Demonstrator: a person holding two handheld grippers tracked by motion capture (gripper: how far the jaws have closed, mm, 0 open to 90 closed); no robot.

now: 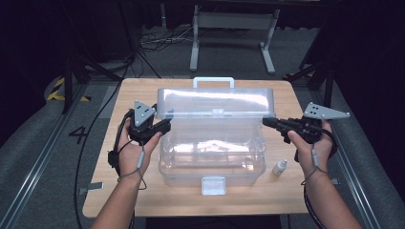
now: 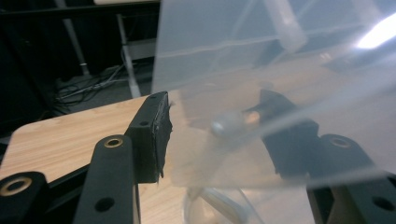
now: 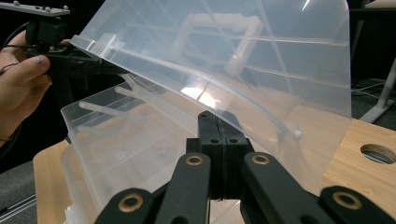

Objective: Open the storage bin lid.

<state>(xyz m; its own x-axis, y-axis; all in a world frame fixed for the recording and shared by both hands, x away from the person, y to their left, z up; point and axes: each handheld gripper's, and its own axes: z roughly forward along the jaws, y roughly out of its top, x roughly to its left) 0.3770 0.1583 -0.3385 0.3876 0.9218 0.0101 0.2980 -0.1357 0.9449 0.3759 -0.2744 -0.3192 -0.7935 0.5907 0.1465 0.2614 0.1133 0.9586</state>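
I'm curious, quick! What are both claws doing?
Left claw: closed on the lid.
Right claw: closed, empty.

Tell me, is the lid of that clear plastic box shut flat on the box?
No, the lid is tilted up off the clear box in the high view, leaving an open gap along its front edge.

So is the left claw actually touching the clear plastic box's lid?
Touching. In the left gripper view the left claw has the clear plastic lid between its jaws, the near pad against the lid's edge, the far jaw seen through the plastic.
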